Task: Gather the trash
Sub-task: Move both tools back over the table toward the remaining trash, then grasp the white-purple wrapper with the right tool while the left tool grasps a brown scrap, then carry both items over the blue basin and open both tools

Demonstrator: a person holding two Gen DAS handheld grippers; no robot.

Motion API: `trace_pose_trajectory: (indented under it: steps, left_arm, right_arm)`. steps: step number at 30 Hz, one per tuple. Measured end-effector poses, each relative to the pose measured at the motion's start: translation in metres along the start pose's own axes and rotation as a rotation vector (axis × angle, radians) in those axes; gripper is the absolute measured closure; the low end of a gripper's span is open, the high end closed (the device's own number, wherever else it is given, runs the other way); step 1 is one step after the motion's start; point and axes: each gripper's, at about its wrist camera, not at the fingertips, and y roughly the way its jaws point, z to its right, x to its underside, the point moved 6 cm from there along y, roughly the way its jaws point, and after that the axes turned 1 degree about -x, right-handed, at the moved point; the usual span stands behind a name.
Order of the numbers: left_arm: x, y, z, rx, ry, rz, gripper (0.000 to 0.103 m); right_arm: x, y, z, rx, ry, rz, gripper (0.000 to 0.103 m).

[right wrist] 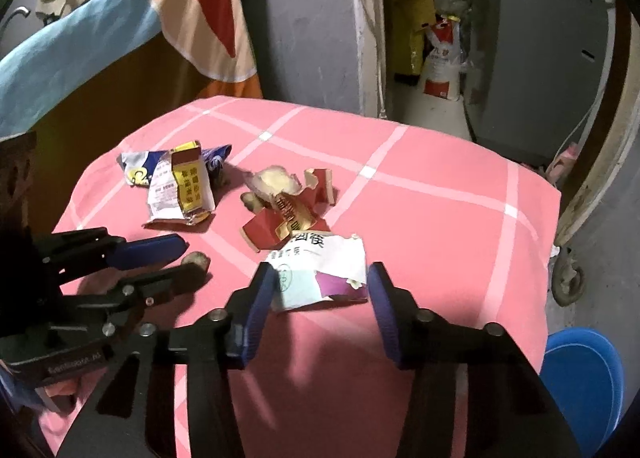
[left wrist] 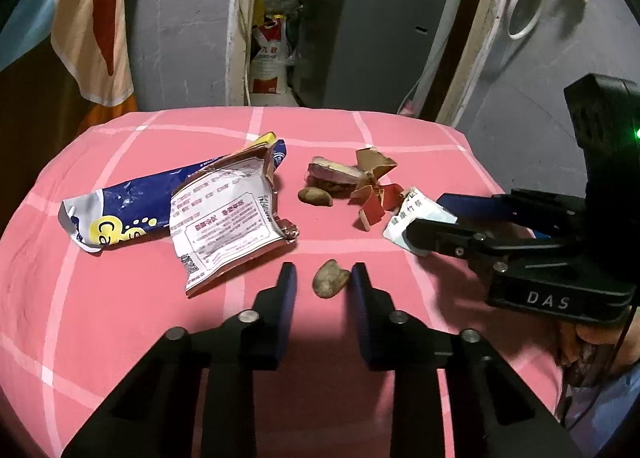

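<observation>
with the left gripper jaws set close around the brown scrap and the right gripper jaws straddling the white wrapper on the pink cloth, neither visibly pinched, each should finish squeezing before lifting.

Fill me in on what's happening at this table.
A person with two handheld grippers is collecting trash off a pink checked cloth. The left gripper brackets a small brown nut; the right gripper straddles a white paper wrapper. Snack bags and red scraps still lie behind.
</observation>
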Motion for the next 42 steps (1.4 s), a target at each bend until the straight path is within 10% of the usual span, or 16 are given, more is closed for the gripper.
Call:
trace_pose_trajectory:
  steps: [20, 42]
  left_arm:
    - [0.004, -0.030, 0.006, 0.007, -0.005, 0.139, 0.088]
    - [-0.020, -0.130, 0.118, 0.160, 0.025, 0.572, 0.088]
  right_arm:
    - [0.023, -0.033, -0.013, -0.043, 0.037, 0.162, 0.079]
    - [0.085, -0.216, 0.012, 0.263, 0.138, 0.877, 0.078]
